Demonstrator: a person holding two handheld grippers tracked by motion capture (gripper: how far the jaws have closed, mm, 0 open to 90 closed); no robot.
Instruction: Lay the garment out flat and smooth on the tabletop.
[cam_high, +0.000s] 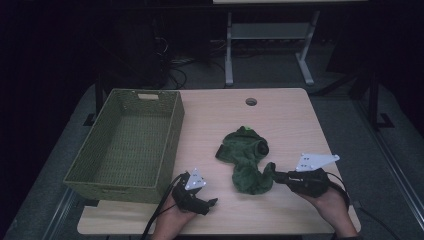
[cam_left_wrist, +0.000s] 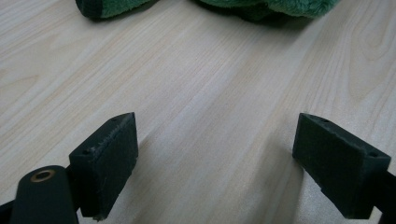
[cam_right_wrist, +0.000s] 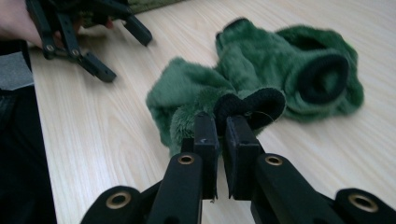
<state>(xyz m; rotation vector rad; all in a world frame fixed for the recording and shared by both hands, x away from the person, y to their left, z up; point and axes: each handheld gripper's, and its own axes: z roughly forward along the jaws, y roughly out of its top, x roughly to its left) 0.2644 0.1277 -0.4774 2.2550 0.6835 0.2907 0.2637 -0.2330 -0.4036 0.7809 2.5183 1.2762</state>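
Nearest to the high camera are the two hands at the near edge of the table (cam_high: 280, 107). The right gripper (cam_high: 276, 176) has its jaws pressed together on a black-edged fold of the green fleece garment (cam_high: 245, 157), at the garment's near right corner. The left gripper (cam_high: 212, 202) rests low on the wood with its jaws spread wide and nothing between them.

The garment lies crumpled in the middle of the table, just right of the woven basket (cam_high: 172, 145), which stands along the left edge. Bare wood stays free behind the garment and between the two grippers.

The right gripper view shows the pinch closely: the pads (cam_right_wrist: 205, 140) clamp a dark cuff (cam_right_wrist: 254, 105). The left gripper view shows the wide gap between its pads (cam_left_wrist: 109, 161), and the garment's edge (cam_left_wrist: 280, 7) well ahead.
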